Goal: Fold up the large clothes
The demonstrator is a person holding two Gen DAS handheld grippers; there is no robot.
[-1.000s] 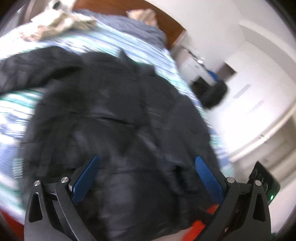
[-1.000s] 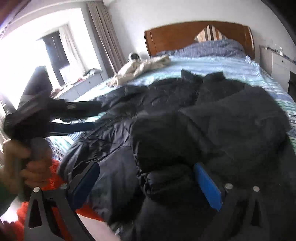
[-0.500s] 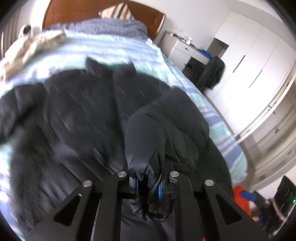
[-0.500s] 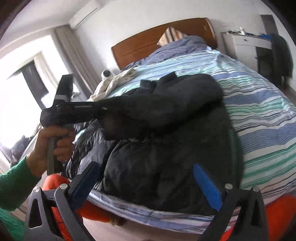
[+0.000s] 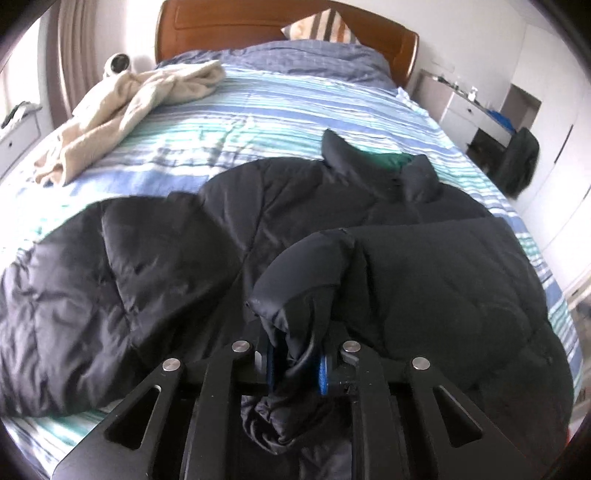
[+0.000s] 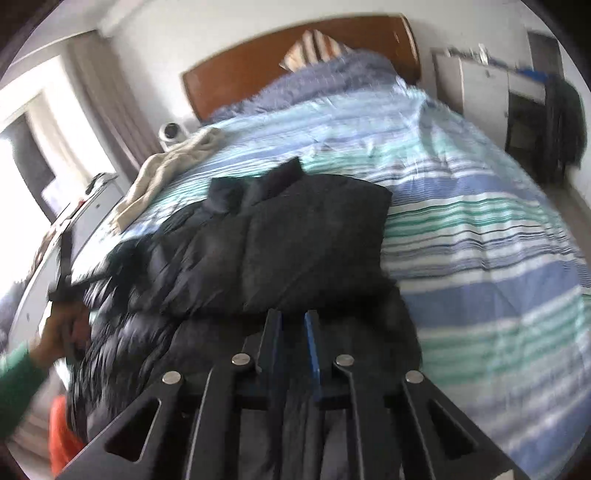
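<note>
One black padded jacket (image 5: 424, 280), large, spread across the striped bed (image 5: 258, 110), collar toward 12 o'clock near the headboard (image 5: 229, 22); right-hand half folded over the body, left sleeve lying out toward 9 o'clock. Left gripper (image 5: 295, 369): blue pads drawn tight on a bunched sleeve end of the jacket, the fabric bulging up between and above them at 6 o'clock of its view. Right gripper (image 6: 293, 350): fingers brought close together at the jacket's near hem; the view is blurred, so it appears to pinch the dark fabric but the hold cannot be confirmed. One cream blanket (image 5: 122, 107), crumpled, at 10 o'clock on the bed, well apart from the jacket. One striped pillow (image 5: 317, 29), propped against the headboard at 12 o'clock. One dark bag (image 5: 519, 162) beside the white dresser (image 5: 458, 114) at 2 o'clock.
</note>
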